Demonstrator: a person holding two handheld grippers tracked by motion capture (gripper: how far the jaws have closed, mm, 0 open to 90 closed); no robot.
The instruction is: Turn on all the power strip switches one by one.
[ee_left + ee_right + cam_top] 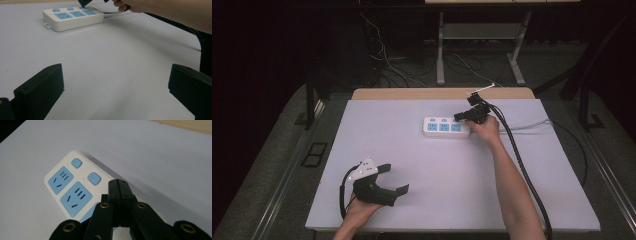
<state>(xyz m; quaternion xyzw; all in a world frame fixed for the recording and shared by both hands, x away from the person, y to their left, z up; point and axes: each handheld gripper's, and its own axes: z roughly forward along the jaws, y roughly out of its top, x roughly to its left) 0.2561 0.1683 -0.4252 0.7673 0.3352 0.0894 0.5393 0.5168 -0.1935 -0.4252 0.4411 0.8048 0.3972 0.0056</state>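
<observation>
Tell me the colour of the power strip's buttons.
Light blue buttons on the white power strip; clearest in the right gripper view.

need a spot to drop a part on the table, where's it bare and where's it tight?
Bare: the wide middle of the white table, between the power strip at the back and the left claw near the front edge. The far-left back corner is also bare. Tight: around the strip's right end, where the right claw sits shut over a switch and the strip's white cord runs off right.

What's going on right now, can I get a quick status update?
Right gripper shut, empty, tips over the power strip's end switch. Left gripper open, idle near the table's front edge. Nothing plugged in, nothing in the way.
</observation>
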